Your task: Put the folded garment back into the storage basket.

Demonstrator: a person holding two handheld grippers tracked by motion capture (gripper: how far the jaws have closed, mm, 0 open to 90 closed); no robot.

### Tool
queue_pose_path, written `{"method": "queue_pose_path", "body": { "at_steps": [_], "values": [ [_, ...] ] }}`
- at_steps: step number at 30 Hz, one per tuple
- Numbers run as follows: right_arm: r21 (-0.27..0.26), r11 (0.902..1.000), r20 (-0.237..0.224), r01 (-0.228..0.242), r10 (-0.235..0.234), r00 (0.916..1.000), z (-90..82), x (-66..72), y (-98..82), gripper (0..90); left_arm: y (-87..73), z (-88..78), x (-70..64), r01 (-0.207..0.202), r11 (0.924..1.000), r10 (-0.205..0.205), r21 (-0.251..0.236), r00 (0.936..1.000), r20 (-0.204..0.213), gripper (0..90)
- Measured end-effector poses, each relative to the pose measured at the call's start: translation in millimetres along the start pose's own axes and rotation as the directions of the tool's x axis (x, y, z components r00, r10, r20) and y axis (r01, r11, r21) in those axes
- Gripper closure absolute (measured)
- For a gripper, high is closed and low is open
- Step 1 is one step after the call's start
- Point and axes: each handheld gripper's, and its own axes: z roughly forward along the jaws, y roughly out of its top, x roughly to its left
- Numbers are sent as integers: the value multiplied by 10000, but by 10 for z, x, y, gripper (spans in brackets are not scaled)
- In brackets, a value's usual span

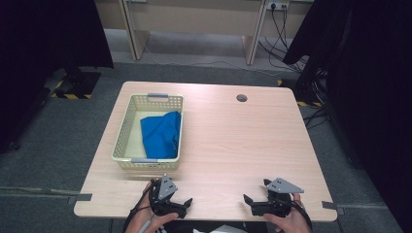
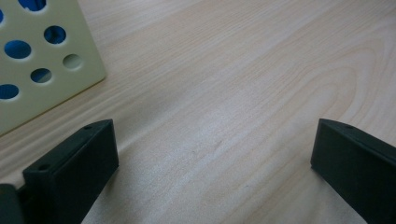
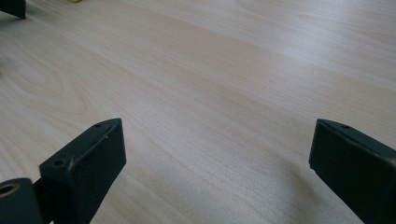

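Both grippers rest at my near edge of the table (image 1: 228,141), neither holding anything. The left gripper (image 1: 180,204) sits with its jaws wide apart over bare wood; the right gripper (image 1: 250,203) likewise stands open and empty, well apart from the left.

The work in hand concerns the blue cloth (image 1: 162,133). It lies inside the basket (image 1: 125,131), bunched toward the basket's right wall, with one corner riding up against the far right rim. The basket stands on the left half of the table with its long axis running away from me, near to far.

The relation that matters: the cloth lies forward of the left gripper and slightly to its left, just beyond the basket's near wall. In the left gripper view, that perforated wall (image 2: 42,70) shows at upper left, with blue visible through the holes. The left gripper is plainly the nearer; the right would have to cross most of the table.

My judgement: the left gripper must rise over the near rim before descending on the cloth, or it will strike the wall.
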Motion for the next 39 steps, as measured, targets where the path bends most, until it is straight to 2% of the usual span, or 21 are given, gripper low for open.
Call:
{"method": "queue_pose_path", "body": {
  "at_steps": [39],
  "values": [
    [284, 9991, 586, 325, -341, 9977, -118, 18, -221, 43, -2, -4, 1, -10, 10000, 10, 12, 10000, -11, 0]
  ]
}}
